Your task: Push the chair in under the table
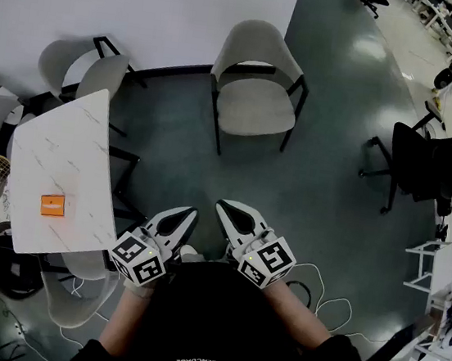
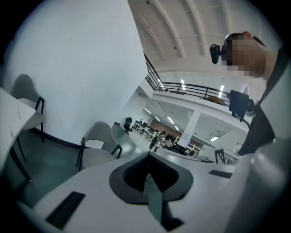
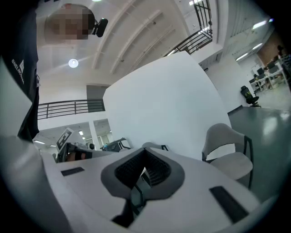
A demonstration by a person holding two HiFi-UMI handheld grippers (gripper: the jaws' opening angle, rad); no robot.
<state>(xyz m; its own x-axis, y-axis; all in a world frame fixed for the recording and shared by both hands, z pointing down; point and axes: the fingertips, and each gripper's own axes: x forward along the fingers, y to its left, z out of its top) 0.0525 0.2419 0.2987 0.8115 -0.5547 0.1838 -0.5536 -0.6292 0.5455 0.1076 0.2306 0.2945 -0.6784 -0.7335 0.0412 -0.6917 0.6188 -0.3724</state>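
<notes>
- The chair (image 1: pixel 255 84) has a grey shell and black legs. It stands alone on the dark floor (image 1: pixel 324 188) close to the white wall (image 1: pixel 150 0), with its seat facing the person.
- The white table (image 1: pixel 92 129) is to the left of the chair and well apart from it. An orange square (image 1: pixel 52 206) lies on the table's near part.
- More grey chairs are tucked at the table — two at the far end (image 1: pixel 84 66), one at the near end (image 1: pixel 72 283).
- Left gripper (image 1: pixel 181 219): jaws together, nothing between them. It is held low in front of the person and points toward the chair, far short of it.
- Right gripper (image 1: pixel 231 215): jaws also together and empty. It sits just beside the left one, with the tips near each other.
- In the left gripper view the chair shows ahead, left of the jaws — in the right gripper view it shows to their right.
- A black office chair (image 1: pixel 434 166) stands at the right, well apart.
- A white cable (image 1: pixel 324 281) lies on the floor by the person's right arm.
</notes>
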